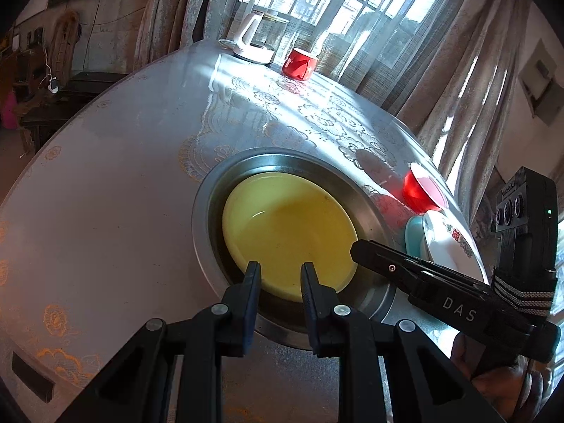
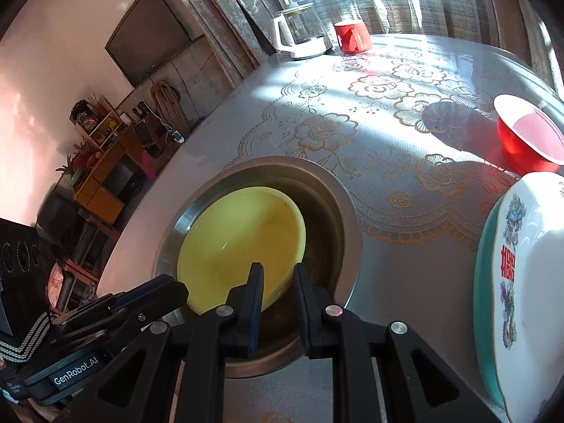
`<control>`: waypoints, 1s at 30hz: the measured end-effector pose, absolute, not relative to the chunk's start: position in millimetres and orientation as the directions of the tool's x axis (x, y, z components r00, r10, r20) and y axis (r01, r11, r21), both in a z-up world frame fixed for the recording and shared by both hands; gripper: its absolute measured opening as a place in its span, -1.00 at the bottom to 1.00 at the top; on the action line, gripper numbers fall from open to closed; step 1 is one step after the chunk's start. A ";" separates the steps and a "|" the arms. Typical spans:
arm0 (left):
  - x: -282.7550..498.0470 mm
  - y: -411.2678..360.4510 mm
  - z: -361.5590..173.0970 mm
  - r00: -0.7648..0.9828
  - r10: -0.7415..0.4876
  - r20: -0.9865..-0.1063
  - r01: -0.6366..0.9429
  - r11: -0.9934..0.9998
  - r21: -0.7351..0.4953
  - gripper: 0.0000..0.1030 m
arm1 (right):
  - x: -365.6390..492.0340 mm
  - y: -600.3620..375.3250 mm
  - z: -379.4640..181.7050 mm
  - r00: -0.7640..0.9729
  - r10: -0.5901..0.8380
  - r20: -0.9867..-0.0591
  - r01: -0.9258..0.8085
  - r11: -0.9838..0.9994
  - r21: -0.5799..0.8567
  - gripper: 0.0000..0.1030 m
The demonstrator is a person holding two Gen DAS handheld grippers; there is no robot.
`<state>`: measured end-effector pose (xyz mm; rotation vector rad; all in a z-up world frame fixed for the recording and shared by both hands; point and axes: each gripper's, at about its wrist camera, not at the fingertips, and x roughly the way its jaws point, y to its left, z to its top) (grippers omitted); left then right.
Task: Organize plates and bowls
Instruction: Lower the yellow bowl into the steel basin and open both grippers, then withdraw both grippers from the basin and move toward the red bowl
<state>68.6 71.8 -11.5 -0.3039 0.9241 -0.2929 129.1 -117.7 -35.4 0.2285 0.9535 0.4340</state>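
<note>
Both pairs grip the near rim of the yellow plate (image 1: 287, 229) lying in the steel basin (image 1: 208, 211) sunk in the surface: left tongs (image 1: 281, 275) and right tongs (image 2: 278, 276) clenched on it. Uneven lifting could tip it or knock the basin wall. Each points steeply downward, side by side.

plates 3 (image 2: 243, 243); red bowl 1 (image 2: 528, 141); red cup 1 (image 2: 352, 37); kettle 1 (image 2: 299, 35)
</note>
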 end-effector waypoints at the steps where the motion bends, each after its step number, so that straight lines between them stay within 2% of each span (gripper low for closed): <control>1: 68.4 72.1 -11.8 0.567 -0.378 -0.732 0.120 0.917 -0.381 -0.57 | 127.8 -117.6 -34.9 0.507 0.449 -0.736 -0.260 0.894 0.366 -0.68; 4: 68.2 70.8 -11.7 0.567 -0.375 -0.733 0.123 0.919 -0.375 -0.57 | 125.3 -118.3 -34.0 0.519 0.427 -0.741 -0.263 0.904 0.337 -0.75; 15: 65.5 80.7 -5.3 0.591 -0.374 -0.715 0.105 0.914 -0.391 -0.57 | 125.1 -120.4 -23.9 0.525 0.476 -0.705 -0.284 0.879 0.382 -0.73; 21: 66.7 80.3 -8.8 0.579 -0.383 -0.720 0.115 0.912 -0.394 -0.57 | 132.3 -98.1 -26.6 0.476 0.477 -0.739 -0.324 0.876 0.356 -0.73; 30: 67.1 74.6 -12.1 0.562 -0.408 -0.719 0.131 0.903 -0.409 -0.57 | 133.9 -98.9 -31.6 0.453 0.401 -0.797 -0.307 0.909 0.283 -0.72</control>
